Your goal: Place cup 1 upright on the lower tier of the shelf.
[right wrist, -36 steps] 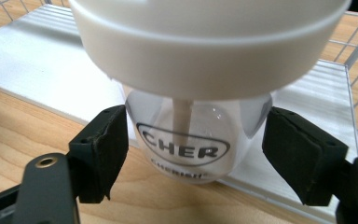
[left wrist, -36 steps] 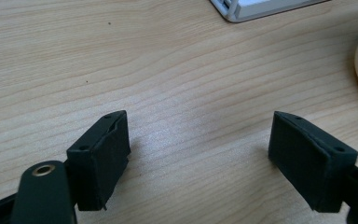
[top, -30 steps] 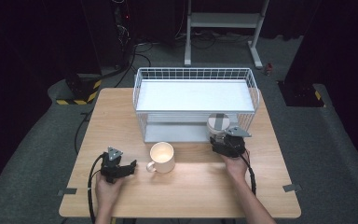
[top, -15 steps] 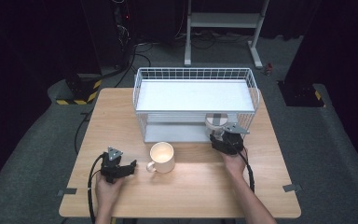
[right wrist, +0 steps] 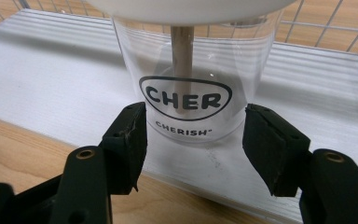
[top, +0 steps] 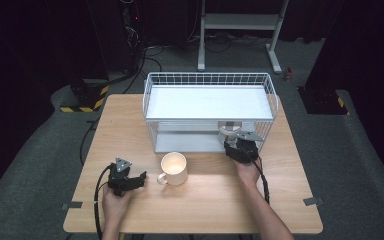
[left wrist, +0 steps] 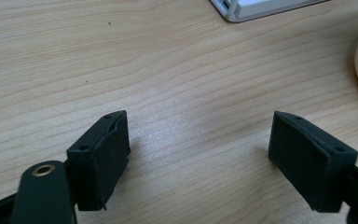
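Wooden table [top: 130, 115], set on a dark grey floor, bearing a white wire rack [top: 209, 111] with two shelves. Cream mug [top: 173, 168] is placed in front of the rack, between the two grippers.

Clear glass cup [right wrist: 193, 84], printed "CHERISH", is seen in the right gripper view on the rack's lower shelf, a wooden stick upright inside it. In the high view it is largely hidden under the upper shelf. Its top is cut off by a white rim.

Right gripper [right wrist: 193, 151]: held level at the rack's front, jaws just closing about the cup's base; contact cannot be made out.

Left gripper [top: 128, 179]: rested on the table, jaws parted over bare wood [left wrist: 198, 140].
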`<state>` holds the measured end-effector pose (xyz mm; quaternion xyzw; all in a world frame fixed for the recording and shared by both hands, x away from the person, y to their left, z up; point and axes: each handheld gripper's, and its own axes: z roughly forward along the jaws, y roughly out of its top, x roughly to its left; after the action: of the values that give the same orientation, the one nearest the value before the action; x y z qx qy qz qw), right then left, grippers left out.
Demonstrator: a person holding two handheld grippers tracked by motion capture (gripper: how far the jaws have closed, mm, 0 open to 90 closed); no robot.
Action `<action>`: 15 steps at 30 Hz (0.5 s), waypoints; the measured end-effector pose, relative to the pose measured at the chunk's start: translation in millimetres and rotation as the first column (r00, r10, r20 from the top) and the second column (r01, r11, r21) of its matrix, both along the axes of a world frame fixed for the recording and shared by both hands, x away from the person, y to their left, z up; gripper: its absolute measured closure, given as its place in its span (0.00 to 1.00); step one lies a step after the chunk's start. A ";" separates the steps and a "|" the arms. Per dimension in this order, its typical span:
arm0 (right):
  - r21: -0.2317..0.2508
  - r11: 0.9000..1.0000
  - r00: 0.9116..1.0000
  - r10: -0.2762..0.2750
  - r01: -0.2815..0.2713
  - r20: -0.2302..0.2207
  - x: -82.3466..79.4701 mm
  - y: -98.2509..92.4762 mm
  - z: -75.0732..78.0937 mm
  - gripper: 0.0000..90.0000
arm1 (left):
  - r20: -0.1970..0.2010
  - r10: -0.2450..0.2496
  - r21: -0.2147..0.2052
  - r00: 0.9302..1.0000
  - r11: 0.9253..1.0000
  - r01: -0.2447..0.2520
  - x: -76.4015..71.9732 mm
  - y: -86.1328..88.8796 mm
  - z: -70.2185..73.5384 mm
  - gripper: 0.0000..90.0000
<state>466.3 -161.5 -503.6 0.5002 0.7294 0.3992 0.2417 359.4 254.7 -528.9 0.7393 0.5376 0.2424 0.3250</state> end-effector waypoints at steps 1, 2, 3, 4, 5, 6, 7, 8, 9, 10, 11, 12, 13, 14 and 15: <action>-0.001 1.000 1.000 0.003 -0.003 -0.002 1.4 1.1 0.3 0.45 | 0.000 0.000 0.000 1.000 1.000 0.000 0.0 0.0 0.0 0.23; 0.001 1.000 1.000 -0.007 0.007 -0.012 2.1 2.7 1.1 0.45 | 0.000 0.000 0.000 1.000 1.000 0.000 0.0 0.0 0.0 0.23; -0.010 1.000 1.000 -0.003 0.003 -0.005 5.2 4.1 2.2 0.46 | 0.000 0.000 -0.001 1.000 1.000 0.000 0.0 0.0 0.0 0.23; -0.010 1.000 1.000 -0.003 0.003 -0.005 5.2 4.1 2.2 0.46 | 0.000 0.000 -0.001 1.000 1.000 0.000 0.0 0.0 0.0 0.23; -0.007 1.000 1.000 -0.007 0.007 -0.008 6.0 5.0 2.4 0.46 | 0.000 0.000 0.000 1.000 1.000 0.000 0.0 0.0 0.0 0.23; 0.007 1.000 1.000 -0.019 0.020 -0.014 8.2 6.8 2.5 0.48 | 0.000 0.000 -0.001 1.000 1.000 0.000 0.0 0.0 0.0 0.23; 0.007 1.000 1.000 -0.019 0.020 -0.014 8.2 6.8 2.5 0.48 | 0.000 0.000 0.000 1.000 1.000 0.000 0.0 0.0 0.0 0.23; 0.005 1.000 1.000 -0.020 0.020 -0.008 9.0 6.7 2.1 0.49 | 0.000 0.000 0.000 1.000 1.000 0.000 0.0 0.0 0.0 0.23; 0.010 1.000 1.000 -0.030 0.030 -0.009 10.1 7.5 0.7 0.50 | 0.000 0.000 0.000 1.000 1.000 0.000 0.0 0.0 0.0 0.23; 0.010 1.000 1.000 -0.030 0.030 -0.009 10.1 7.5 0.7 0.50 | 0.000 0.000 -0.001 1.000 1.000 0.000 0.0 0.0 0.0 0.23; 0.012 0.999 0.999 -0.032 0.032 -0.012 10.7 7.8 -0.4 0.50 | 0.000 0.000 0.000 1.000 1.000 0.000 0.0 0.0 0.0 0.23; 0.008 0.999 0.999 -0.031 0.031 -0.014 12.7 8.3 -2.4 0.50 | 0.000 0.000 0.000 1.000 1.000 0.000 0.0 0.0 0.0 0.23; 0.008 0.999 0.999 -0.031 0.031 -0.014 12.7 8.3 -2.4 0.50 | 0.000 0.000 0.000 1.000 1.000 0.000 0.0 0.0 0.0 0.23; 0.010 0.999 0.999 -0.032 0.032 -0.013 13.5 8.6 -2.9 0.51 | 0.000 0.000 0.000 1.000 1.000 0.000 0.0 0.0 0.0 0.23; 0.009 0.999 0.999 -0.034 0.034 -0.009 14.4 8.7 -3.6 0.51 | 0.000 0.000 0.000 1.000 1.000 0.000 0.0 0.0 0.0 0.23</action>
<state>480.6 -152.7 -507.2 0.5154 0.7201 0.3960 0.2429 359.4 254.7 -528.8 0.7393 0.5376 0.2424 0.3250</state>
